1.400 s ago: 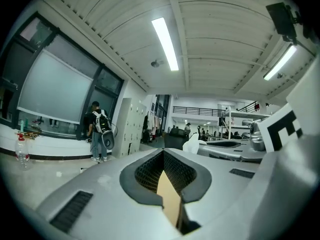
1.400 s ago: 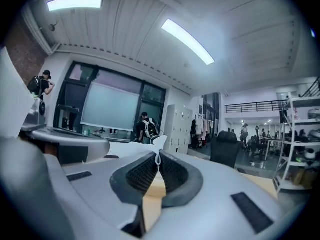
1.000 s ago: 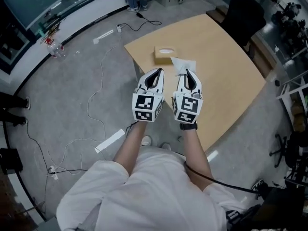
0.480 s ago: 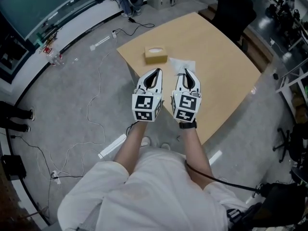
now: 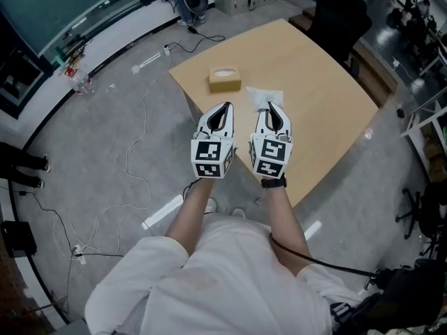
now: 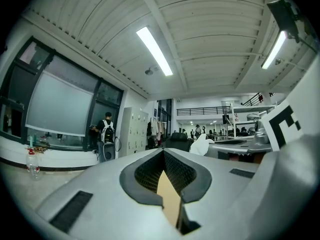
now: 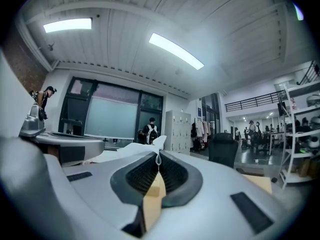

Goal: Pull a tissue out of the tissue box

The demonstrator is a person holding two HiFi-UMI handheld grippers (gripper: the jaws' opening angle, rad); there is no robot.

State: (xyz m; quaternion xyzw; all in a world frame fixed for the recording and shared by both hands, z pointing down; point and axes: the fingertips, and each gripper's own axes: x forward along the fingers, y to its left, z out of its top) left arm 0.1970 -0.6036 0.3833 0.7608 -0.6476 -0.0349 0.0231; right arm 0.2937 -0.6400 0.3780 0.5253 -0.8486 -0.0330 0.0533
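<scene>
A tan tissue box (image 5: 225,79) stands near the table's left corner in the head view. A white tissue (image 5: 262,95) hangs free of the box, to its right, at the tip of my right gripper (image 5: 274,105). That gripper is shut on the tissue's edge; in the right gripper view a thin white sliver shows where the pads meet (image 7: 158,155) and the tissue (image 7: 135,148) spreads beyond them. My left gripper (image 5: 225,107) is held level beside the right one, shut with nothing in it (image 6: 163,150). The tissue (image 6: 202,145) also shows in the left gripper view.
The wooden table (image 5: 321,103) stretches away to the right. A black chair (image 5: 339,16) stands at its far side. Cables (image 5: 140,152) trail over the grey floor on the left, near a plastic bottle (image 5: 80,82). Shelving (image 5: 426,117) lines the right edge.
Both grippers have drawn back from the tissue box, side by side. The tissue has stayed at the right gripper's tip and now sits farther from the box.
</scene>
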